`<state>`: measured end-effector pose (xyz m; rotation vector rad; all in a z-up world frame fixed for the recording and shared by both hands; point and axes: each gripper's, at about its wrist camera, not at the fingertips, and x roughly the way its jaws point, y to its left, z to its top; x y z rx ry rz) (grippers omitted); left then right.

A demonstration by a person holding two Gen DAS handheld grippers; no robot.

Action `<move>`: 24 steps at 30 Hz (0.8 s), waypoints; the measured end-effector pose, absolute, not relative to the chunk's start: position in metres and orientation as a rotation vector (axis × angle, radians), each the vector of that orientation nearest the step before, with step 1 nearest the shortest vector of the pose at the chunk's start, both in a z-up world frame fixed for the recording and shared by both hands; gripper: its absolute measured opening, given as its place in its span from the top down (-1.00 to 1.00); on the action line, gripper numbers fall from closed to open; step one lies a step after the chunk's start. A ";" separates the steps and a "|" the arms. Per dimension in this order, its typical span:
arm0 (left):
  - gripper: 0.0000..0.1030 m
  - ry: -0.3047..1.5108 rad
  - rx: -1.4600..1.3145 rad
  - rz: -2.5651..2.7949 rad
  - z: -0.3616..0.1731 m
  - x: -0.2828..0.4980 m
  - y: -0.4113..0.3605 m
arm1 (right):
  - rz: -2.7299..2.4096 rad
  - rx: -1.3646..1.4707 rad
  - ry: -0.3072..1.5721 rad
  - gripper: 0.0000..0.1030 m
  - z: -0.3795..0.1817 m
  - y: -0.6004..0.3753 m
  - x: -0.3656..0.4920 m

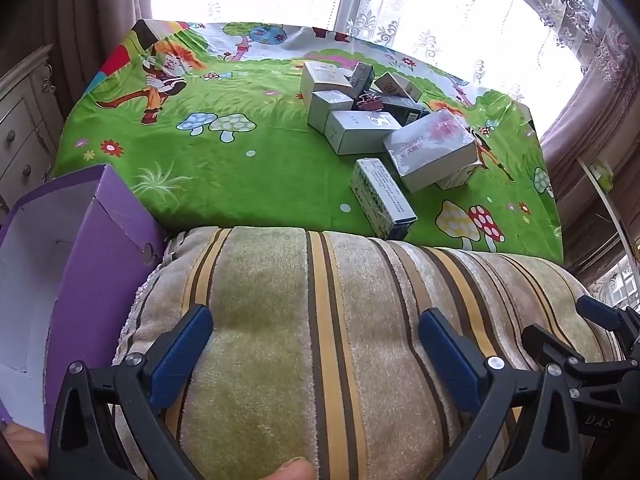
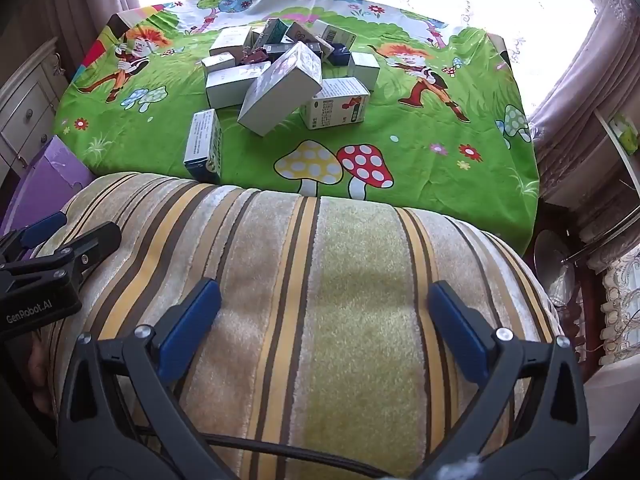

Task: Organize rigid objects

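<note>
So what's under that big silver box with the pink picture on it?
The big silver box is tilted, leaning on other small boxes: a grey one on its left and a white carton on its right. Whatever lies directly beneath it is covered.

Between us and the counter lies a striped cushion; both claws, the left claw and the right claw, hang over it with jaws wide and nothing between them. Past the cushion we find bare green cloth on the near right, around the mushroom print. The pile of boxes crowds the middle and far part; one long box lies alone at the near edge, touching the cushion. On the left a purple open carton stands against the cushion's side. Far left of the counter is bare cloth
</note>
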<state>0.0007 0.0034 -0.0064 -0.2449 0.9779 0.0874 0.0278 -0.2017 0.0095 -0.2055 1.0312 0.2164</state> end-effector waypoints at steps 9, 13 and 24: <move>-1.00 0.974 -0.238 0.095 -0.008 0.001 0.001 | 0.207 -0.220 1.029 -1.00 0.008 -0.198 0.027; -1.00 0.986 -0.194 0.116 -0.001 0.002 -0.004 | 0.213 -0.213 1.025 -1.00 0.008 -0.199 0.026; -1.00 0.997 -0.190 0.121 -0.002 0.000 -0.002 | 0.220 -0.207 1.023 -1.00 0.010 -0.202 0.025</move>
